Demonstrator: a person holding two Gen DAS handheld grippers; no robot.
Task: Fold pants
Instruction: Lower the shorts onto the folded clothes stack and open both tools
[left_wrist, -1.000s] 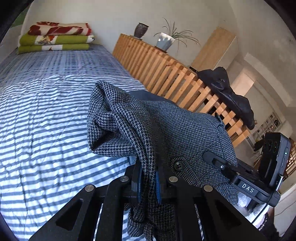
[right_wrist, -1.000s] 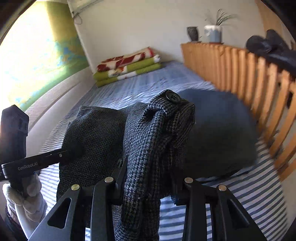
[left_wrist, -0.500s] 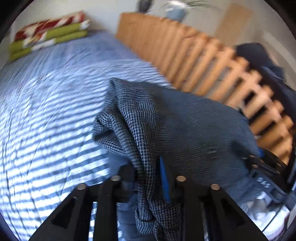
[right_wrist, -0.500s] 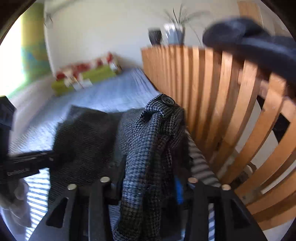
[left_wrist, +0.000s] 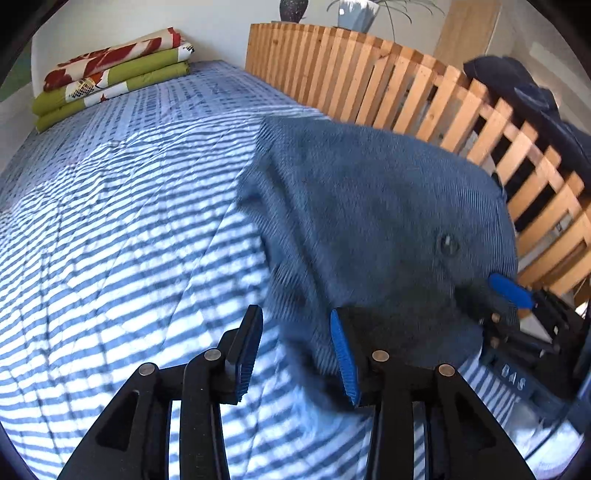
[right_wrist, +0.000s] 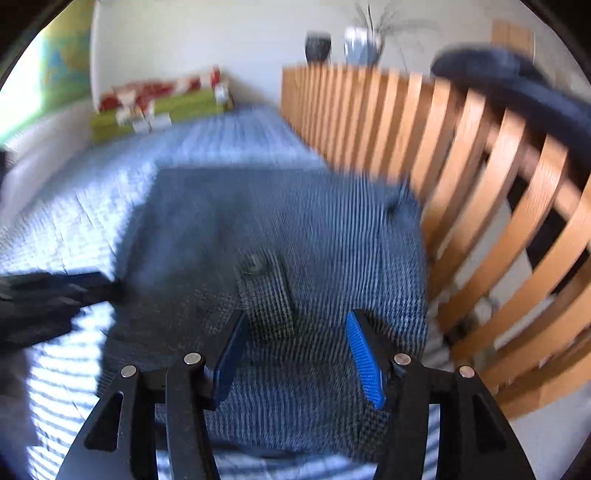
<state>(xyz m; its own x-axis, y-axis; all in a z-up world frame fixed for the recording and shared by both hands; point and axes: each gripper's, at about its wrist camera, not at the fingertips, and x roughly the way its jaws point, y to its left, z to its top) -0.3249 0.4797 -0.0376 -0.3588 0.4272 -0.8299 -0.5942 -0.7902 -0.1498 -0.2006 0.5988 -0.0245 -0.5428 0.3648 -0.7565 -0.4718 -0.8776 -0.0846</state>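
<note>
The grey houndstooth pants (left_wrist: 373, 221) lie folded in a flat bundle on the striped bed, close to the wooden slat rail. A dark button (left_wrist: 447, 244) shows on top. My left gripper (left_wrist: 295, 350) is open just off the bundle's near left edge, with nothing between its blue pads. My right gripper (right_wrist: 295, 354) is open over the near edge of the pants (right_wrist: 280, 229), straddling a button tab (right_wrist: 264, 291). The right gripper also shows at the right of the left wrist view (left_wrist: 517, 295). The left gripper is a dark blur (right_wrist: 48, 295) in the right wrist view.
A blue-and-white striped bedcover (left_wrist: 110, 240) spreads to the left. The wooden slat rail (left_wrist: 424, 92) runs along the right side with a dark garment (left_wrist: 535, 99) draped on it. Folded green and red blankets (left_wrist: 110, 74) lie at the bed's far end. Pots (left_wrist: 354, 14) stand on the rail's top.
Both grippers were shut on the raised pants. They lowered the bundle toward the rail and opened. The pants now lie flat on the bed.
</note>
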